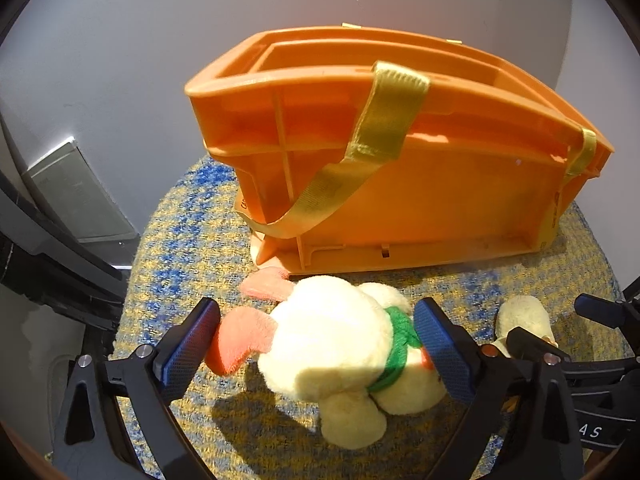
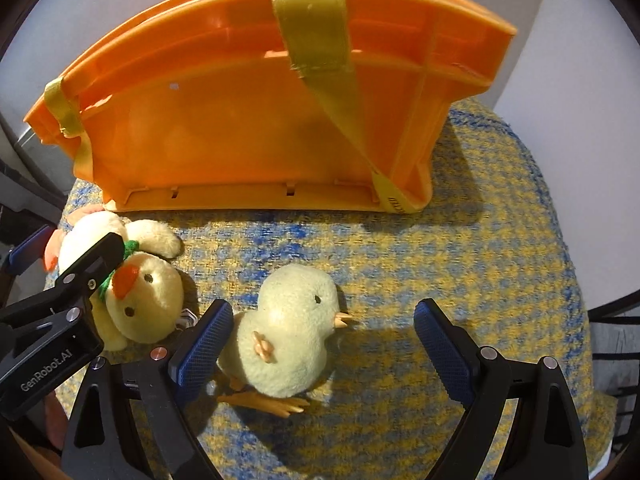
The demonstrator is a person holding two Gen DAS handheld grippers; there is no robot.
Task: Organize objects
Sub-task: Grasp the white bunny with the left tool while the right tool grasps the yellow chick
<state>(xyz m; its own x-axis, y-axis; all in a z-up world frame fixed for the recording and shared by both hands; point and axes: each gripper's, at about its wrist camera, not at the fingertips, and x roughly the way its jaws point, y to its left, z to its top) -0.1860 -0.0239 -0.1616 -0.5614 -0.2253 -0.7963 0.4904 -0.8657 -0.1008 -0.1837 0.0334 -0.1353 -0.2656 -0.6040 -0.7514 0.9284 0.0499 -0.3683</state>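
plush duck (image 1: 332, 344) lies between the open left tool's (image 1: 316, 340) fingers.

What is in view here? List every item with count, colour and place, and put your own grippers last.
plush duck: one, cream with orange beak and feet and a green neck ribbon, lying on the cushion between the left gripper's fingers.
plush chick: one, pale yellow with small orange beak and feet, upright on the cushion, against the right gripper's left finger.
storage basket: one, orange plastic, behind the toys.
carry strap: one visible, yellow webbing, draped over the basket's near side.
cushion: one, blue and yellow woven, under everything.
wall: pale grey, behind.
left gripper: black with blue pads, open around the duck.
right gripper: black with blue pads, open around the chick.
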